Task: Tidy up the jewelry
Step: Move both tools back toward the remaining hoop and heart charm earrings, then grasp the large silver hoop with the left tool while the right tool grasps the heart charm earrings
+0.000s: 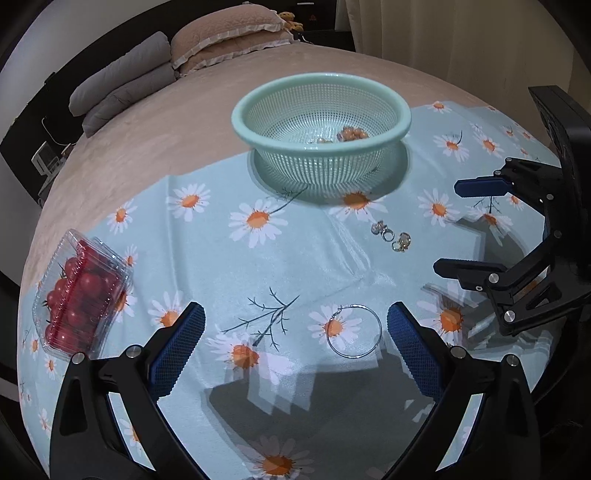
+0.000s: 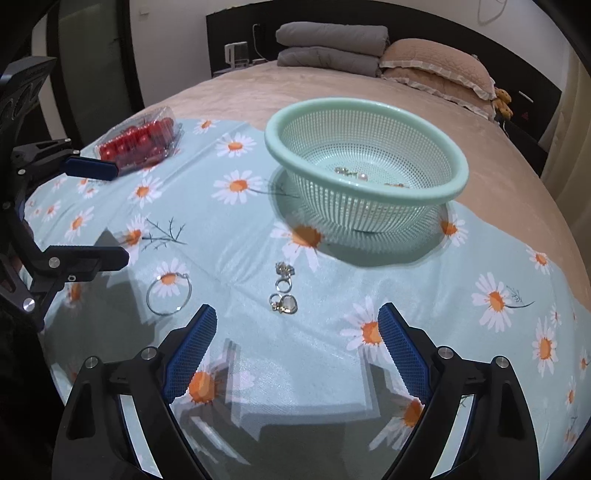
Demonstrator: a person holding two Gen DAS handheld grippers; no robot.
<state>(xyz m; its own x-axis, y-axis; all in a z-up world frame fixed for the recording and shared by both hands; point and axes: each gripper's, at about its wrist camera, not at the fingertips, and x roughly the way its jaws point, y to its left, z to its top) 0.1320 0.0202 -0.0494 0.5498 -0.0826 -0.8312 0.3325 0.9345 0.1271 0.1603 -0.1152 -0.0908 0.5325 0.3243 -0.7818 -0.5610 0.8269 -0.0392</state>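
A mint-green mesh basket [image 1: 321, 110] [image 2: 365, 147] stands on the daisy-print cloth with a few jewelry pieces [image 1: 352, 133] [image 2: 351, 173] inside. A large silver hoop earring [image 1: 354, 335] [image 2: 169, 293] lies on the cloth. Several small rings and earrings [image 1: 391, 236] [image 2: 283, 291] lie between hoop and basket. My left gripper [image 1: 295, 347] is open and empty, just short of the hoop; it also shows in the right wrist view [image 2: 99, 212]. My right gripper [image 2: 297, 347] is open and empty, just short of the small rings; it also shows in the left wrist view [image 1: 450, 225].
A clear plastic box of cherry tomatoes [image 1: 79, 295] [image 2: 142, 142] sits at the cloth's left edge. The cloth [image 1: 258, 266] lies on a beige bed with pillows [image 1: 229, 33] and folded grey blankets [image 2: 328, 48] at the head.
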